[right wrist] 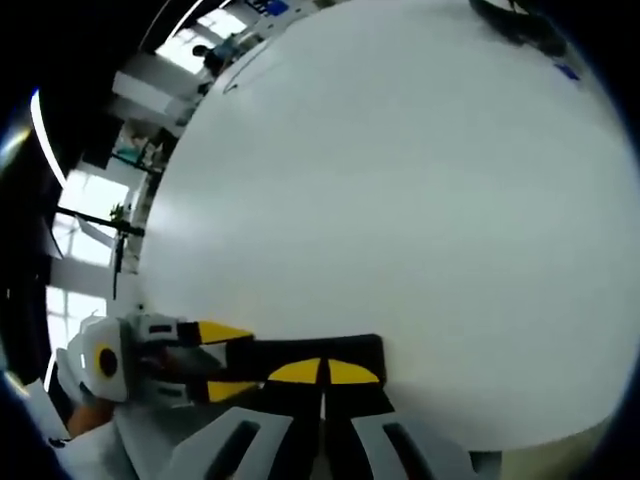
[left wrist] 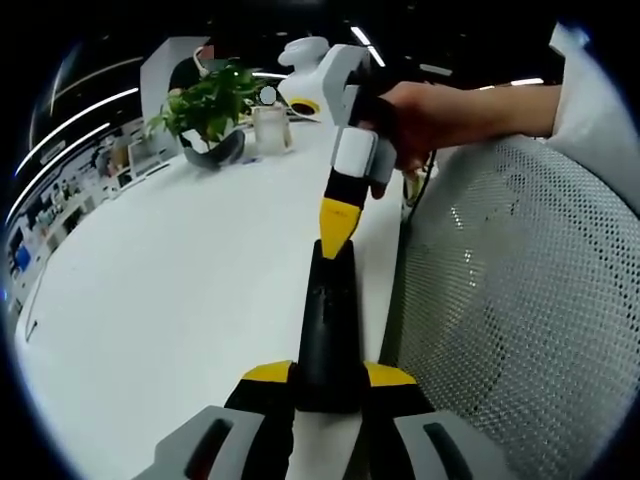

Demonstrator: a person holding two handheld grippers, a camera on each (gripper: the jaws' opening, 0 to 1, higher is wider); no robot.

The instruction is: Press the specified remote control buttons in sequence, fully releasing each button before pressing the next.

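Gripping the remote (left wrist: 328, 330) by its near end, the left gripper (left wrist: 328, 385) held it clamped between its yellow-tipped jaws, so the black bar ran straight ahead of that tool, its long axis in line with the jaws and pointing away over the white table (left wrist: 160, 300). At the far end of the remote the right gripper (left wrist: 338, 228) came in from ahead, its yellow tips pinched together into one point and set right at the remote's top face; whether that point actually touched a button could not be told. In the right gripper view the same meeting showed from the other side: that tool's own jaws stood closed, tip against tip with nothing between them, directly over the remote (right wrist: 340, 352), which lay crosswise beneath them, and the left gripper (right wrist: 205, 360) reached in from the left, holding the remote's end. So the pressing tool was the right one, and the buttons lay just under its tips, with the remote's length running back toward the left tool. The remote looked slim, dark and glossy, long and narrow; its buttons were too dark to pick out. A hand (left wrist: 430, 115) carried the right tool. A plant (left wrist: 208, 105) stood well ahead on the table, and a mesh chair (left wrist: 520, 290) was just to the right of the left tool. Likely a press was under way, or about to land.
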